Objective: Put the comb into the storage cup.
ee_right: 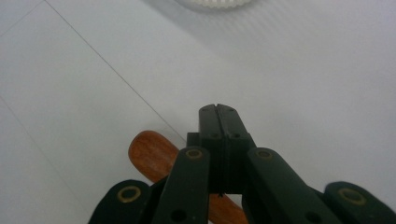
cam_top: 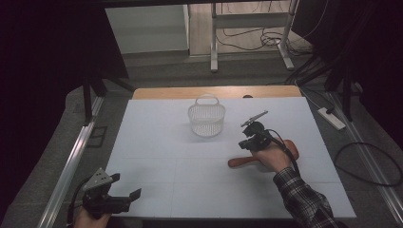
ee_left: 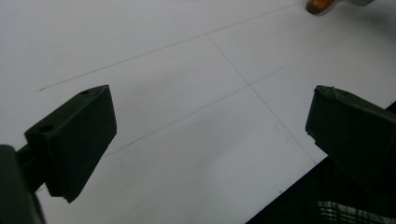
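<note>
A wooden spoon (cam_top: 237, 162) lies on the white table sheet (cam_top: 190, 166) at the right, its brown handle end (ee_right: 152, 156) pointing left. My right gripper (cam_top: 246, 144) hangs over the spoon's middle, aimed toward the basket. In the right gripper view its jaws (ee_right: 219, 109) are shut flush against each other, and the handle passes beneath them; I cannot tell whether they touch it. My left gripper (cam_top: 124, 186) rests low at the front left corner. Its jaws (ee_left: 210, 126) stand wide open over bare sheet with nothing between them. The spoon's end (ee_left: 319, 4) shows far off in that view.
A white lattice basket (cam_top: 206, 119) with a handle stands upright at the back middle of the sheet; its rim (ee_right: 215, 3) is ahead of my right gripper. The table's front edge (ee_left: 289, 186) is close to my left gripper. A plaid sleeve (cam_top: 304, 199) enters at the bottom right.
</note>
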The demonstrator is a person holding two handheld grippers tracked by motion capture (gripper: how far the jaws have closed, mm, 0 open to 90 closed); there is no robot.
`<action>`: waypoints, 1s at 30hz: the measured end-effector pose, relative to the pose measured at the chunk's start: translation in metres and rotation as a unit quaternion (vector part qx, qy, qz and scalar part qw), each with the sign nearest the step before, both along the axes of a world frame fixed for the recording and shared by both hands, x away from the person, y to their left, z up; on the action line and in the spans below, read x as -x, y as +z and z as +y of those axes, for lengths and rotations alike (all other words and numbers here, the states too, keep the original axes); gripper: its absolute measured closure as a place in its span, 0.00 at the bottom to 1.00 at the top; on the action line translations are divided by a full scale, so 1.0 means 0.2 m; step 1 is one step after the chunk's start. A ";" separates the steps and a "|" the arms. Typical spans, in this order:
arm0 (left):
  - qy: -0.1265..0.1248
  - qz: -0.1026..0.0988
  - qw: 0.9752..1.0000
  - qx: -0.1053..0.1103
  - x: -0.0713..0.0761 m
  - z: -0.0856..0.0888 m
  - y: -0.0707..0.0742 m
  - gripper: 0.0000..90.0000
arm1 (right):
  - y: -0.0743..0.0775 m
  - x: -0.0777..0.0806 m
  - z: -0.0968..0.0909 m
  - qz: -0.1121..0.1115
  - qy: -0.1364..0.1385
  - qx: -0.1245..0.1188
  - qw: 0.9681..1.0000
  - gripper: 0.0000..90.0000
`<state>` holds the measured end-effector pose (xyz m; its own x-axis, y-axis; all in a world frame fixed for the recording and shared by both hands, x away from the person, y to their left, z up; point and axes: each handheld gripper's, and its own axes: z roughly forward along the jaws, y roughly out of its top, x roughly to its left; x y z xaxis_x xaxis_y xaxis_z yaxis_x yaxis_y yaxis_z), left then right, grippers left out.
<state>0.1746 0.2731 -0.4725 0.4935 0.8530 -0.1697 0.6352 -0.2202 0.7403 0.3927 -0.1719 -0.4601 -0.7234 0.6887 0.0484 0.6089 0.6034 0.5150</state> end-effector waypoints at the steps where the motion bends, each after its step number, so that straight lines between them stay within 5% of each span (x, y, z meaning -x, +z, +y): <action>1: 0.001 0.000 1.000 0.001 0.00 0.00 0.00 0.03 | 0.00 0.00 0.00 -0.002 0.000 0.003 1.000 1.00; 10: 0.000 0.003 1.000 0.006 0.00 0.01 0.00 0.03 | -0.04 0.00 0.03 -0.009 0.005 0.026 1.000 1.00; 30: 0.000 0.002 1.000 0.006 0.00 0.01 0.00 0.03 | -0.17 0.01 0.05 0.016 0.006 0.052 0.999 1.00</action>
